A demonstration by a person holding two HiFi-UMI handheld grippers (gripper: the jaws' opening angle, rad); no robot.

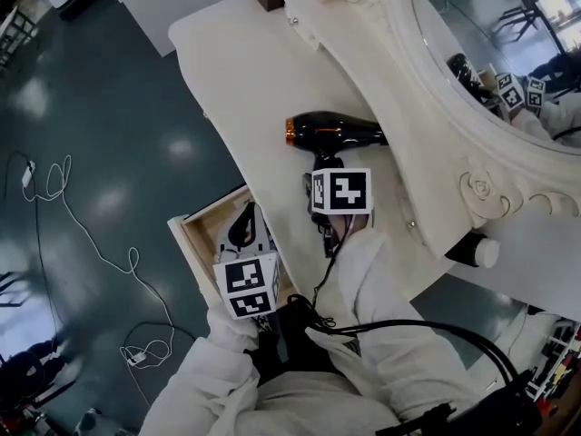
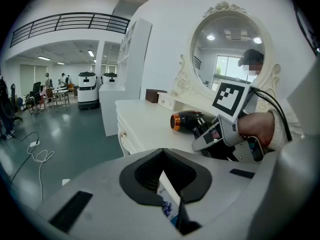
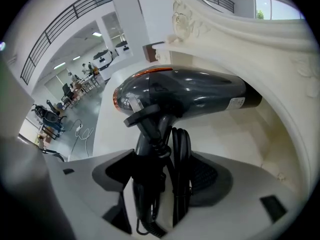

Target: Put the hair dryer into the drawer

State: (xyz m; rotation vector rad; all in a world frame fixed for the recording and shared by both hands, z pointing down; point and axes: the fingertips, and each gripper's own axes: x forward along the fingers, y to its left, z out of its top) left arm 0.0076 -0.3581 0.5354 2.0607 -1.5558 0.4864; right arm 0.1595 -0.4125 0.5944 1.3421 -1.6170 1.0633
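- Black hair dryer [image 1: 336, 132] lies on its side on the white vanity top [image 1: 245, 71], close under the mirror frame [image 1: 436, 89]. It is not yet in the drawer [image 1: 195, 234], which stands pulled open below the table's front edge.
- Right gripper [image 3: 160, 179] has its fingers spread wide and released. They straddle the dryer's handle [image 3: 147, 144] and the bundled cord [image 3: 181, 154], and the pads do not appear to press on either.
- If the fingers close off-centre, they could pinch the cord alone, and the dryer would slip or swing once lifted.
- A grip low on the handle leaves the heavy barrel far out to 1 side. It would likely tip nose-down and could knock the table edge or the frame.
- Any loose loop of cord could trail and snag on the table edge or the drawer's rim.
- Left gripper [image 2: 165, 176] has its fingers clenched together, on nothing I can make out, and hangs over the open drawer. There it sits in the dryer's path, so the 2 grippers could collide.
- Things I cannot identify lie in the drawer, so the dryer may not settle flat.
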